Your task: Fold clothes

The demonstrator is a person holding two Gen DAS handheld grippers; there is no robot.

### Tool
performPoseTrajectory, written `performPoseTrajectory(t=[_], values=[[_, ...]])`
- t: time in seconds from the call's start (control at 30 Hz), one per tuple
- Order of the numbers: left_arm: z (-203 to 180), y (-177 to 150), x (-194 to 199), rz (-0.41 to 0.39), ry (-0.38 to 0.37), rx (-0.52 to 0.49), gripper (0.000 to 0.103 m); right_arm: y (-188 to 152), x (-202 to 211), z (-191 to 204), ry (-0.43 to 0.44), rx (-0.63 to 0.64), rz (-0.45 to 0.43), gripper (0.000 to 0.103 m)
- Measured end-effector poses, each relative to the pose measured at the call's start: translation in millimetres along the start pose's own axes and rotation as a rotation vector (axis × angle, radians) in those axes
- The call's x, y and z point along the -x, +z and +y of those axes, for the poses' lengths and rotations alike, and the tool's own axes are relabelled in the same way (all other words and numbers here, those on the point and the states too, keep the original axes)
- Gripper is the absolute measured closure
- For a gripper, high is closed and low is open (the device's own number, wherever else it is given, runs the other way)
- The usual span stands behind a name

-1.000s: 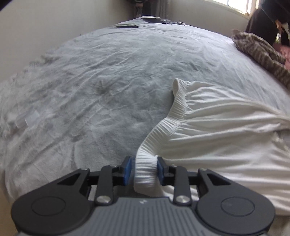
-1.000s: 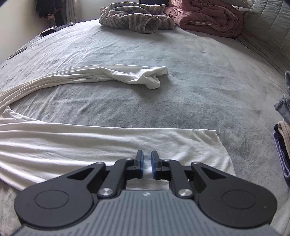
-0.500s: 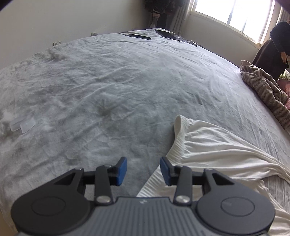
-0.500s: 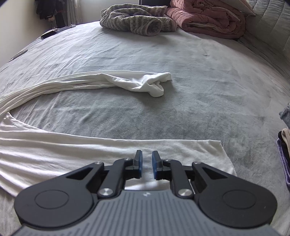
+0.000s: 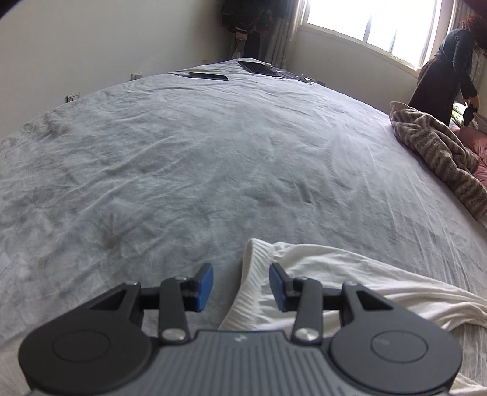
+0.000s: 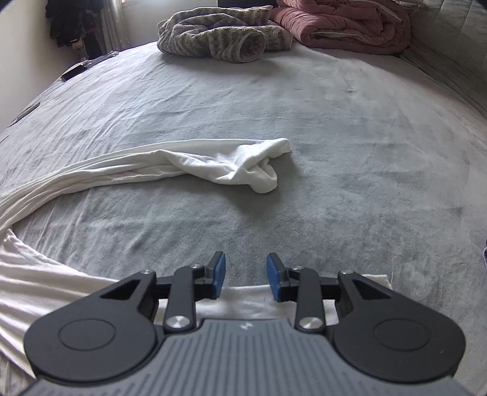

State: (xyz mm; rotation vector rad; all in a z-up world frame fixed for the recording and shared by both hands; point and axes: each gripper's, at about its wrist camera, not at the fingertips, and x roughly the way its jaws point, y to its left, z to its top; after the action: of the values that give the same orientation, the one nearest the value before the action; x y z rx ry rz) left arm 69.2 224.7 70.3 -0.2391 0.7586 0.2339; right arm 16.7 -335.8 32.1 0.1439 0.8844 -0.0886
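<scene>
- Since a second ago the left gripper (image 5: 241,285) has let go of the ribbed white band it was clamping and has drawn back; its blue pads now stand apart, nothing pressed between them, with the band lying on the bed below the gap.
- Over on the right wrist view, the right gripper (image 6: 246,276) was nearly closed over the garment's hem a second ago; its jaws are opening now, and only grey cover shows between the pads, the hem lying just under and behind them.
- Both views have pulled back, so more of the room shows than before (the window and a standing person (image 5: 443,76) at the far right of the left view).
- One white garment (image 6: 45,292) lies spread on the grey bed cover (image 6: 334,152): a flat, lightly wrinkled panel nearest the right gripper, its straight hem ending in a corner at the right.
- Its ribbed band (image 5: 254,274) stands up in a soft fold in the left view, with creased white cloth running off to the right.
- Farther out, one long white part (image 6: 213,164) of it trails in a curve across the cover and ends in a bunched knot.
- At the far end: one striped brown-grey blanket (image 6: 213,39), heaped, and one pink quilt (image 6: 350,24), folded, beside it.
- Two dark flat items (image 5: 258,67) lie at the far edge of the bed in the left view.
</scene>
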Motion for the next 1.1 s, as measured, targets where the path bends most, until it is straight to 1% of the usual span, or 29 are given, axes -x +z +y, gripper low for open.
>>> performPoseTrajectory(t=[0.07,0.13,0.17,0.23,0.3,0.33,0.43,0.57,0.6,0.63,0.67,0.7,0.77,0.8,0.87,0.9,0.93,0.97,1.0,1.03,1.1], values=[[-12,-1,-9,0.012,0.001,-0.039,0.061,6,-5,-5,0.002,-0.024,0.006,0.069],[-22,-1,-18,0.011,0.027,-0.085,0.061,12,-10,-11,0.003,-0.045,0.011,0.069],[-24,0,-21,0.012,0.038,-0.093,0.061,15,-12,-14,0.0,-0.046,0.005,0.069],[-26,3,-28,0.016,0.059,-0.101,0.059,22,-13,-20,-0.007,-0.046,-0.012,0.069],[-27,7,-32,0.019,0.05,-0.09,0.055,29,-16,-28,-0.014,-0.056,-0.033,0.068],[-27,9,-34,0.02,0.045,-0.084,0.055,33,-18,-33,-0.016,-0.073,-0.041,0.067],[-32,9,-41,0.034,0.043,-0.079,0.055,45,-28,-47,-0.016,-0.116,-0.054,0.067],[-38,7,-47,0.039,0.053,-0.101,0.057,59,-43,-55,-0.008,-0.123,-0.081,0.067],[-38,6,-47,0.038,0.055,-0.109,0.063,62,-47,-57,-0.001,-0.128,-0.088,0.067],[-39,5,-48,0.035,0.059,-0.119,0.067,65,-50,-59,0.009,-0.136,-0.096,0.067],[-41,3,-49,0.03,0.064,-0.134,0.074,68,-53,-61,0.018,-0.144,-0.101,0.067],[-42,2,-49,0.024,0.072,-0.149,0.083,69,-57,-62,0.031,-0.149,-0.101,0.067],[-43,2,-49,0.018,0.073,-0.15,0.096,70,-66,-60,0.052,-0.137,-0.097,0.067],[-43,3,-49,0.016,0.072,-0.148,0.099,71,-69,-57,0.058,-0.124,-0.097,0.067],[-43,4,-48,0.012,0.07,-0.144,0.1,73,-71,-53,0.064,-0.089,-0.113,0.067],[-43,5,-48,0.01,0.069,-0.142,0.1,74,-72,-51,0.067,-0.071,-0.122,0.068],[-43,5,-48,0.005,0.067,-0.136,0.1,74,-72,-49,0.078,-0.059,-0.131,0.073],[-42,6,-47,-0.001,0.066,-0.13,0.1,75,-72,-48,0.093,-0.053,-0.137,0.076],[-42,7,-47,-0.007,0.066,-0.124,0.1,75,-72,-47,0.106,-0.045,-0.141,0.081],[-42,7,-46,-0.015,0.069,-0.121,0.1,76,-71,-45,0.118,-0.037,-0.145,0.091],[-43,8,-44,-0.031,0.077,-0.118,0.1,76,-70,-42,0.126,-0.022,-0.152,0.101]])
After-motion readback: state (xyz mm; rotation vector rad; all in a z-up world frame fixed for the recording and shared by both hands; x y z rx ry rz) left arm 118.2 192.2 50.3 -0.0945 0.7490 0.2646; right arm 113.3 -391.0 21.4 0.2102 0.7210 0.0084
